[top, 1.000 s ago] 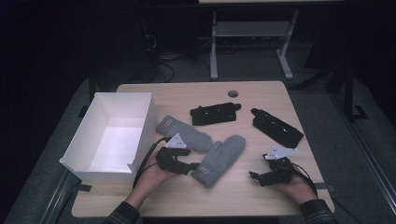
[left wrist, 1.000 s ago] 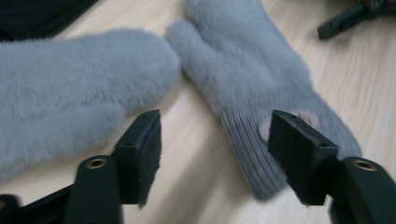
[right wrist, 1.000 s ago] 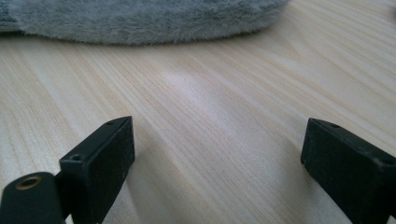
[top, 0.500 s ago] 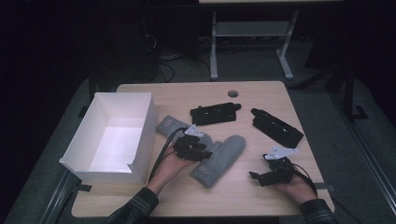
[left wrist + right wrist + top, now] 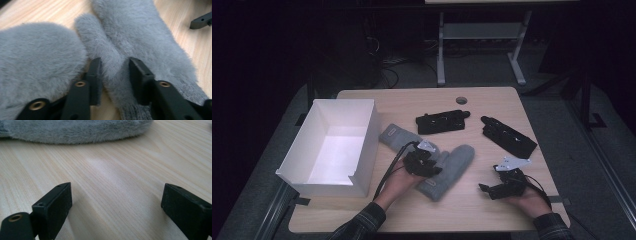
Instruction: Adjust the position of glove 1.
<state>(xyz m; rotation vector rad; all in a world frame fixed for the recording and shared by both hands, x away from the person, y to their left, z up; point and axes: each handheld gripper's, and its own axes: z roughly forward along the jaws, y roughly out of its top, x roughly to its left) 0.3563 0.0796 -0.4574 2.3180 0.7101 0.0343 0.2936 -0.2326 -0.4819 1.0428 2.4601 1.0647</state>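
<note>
The left gripper (image 5: 113, 75) has been closing its jaws on the thumb of the nearer grey mitten (image 5: 150, 42); they look clamped, though fur blurs the contact. That mitten lies mid-table beside the other mitten (image 5: 37, 57). The right gripper (image 5: 116, 205) sits wide open over bare table (image 5: 112, 170).

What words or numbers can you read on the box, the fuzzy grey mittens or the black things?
None can be read: the white box, the grey mittens and the black parts show no words or numbers, and any fine marks are too small to tell.
</note>
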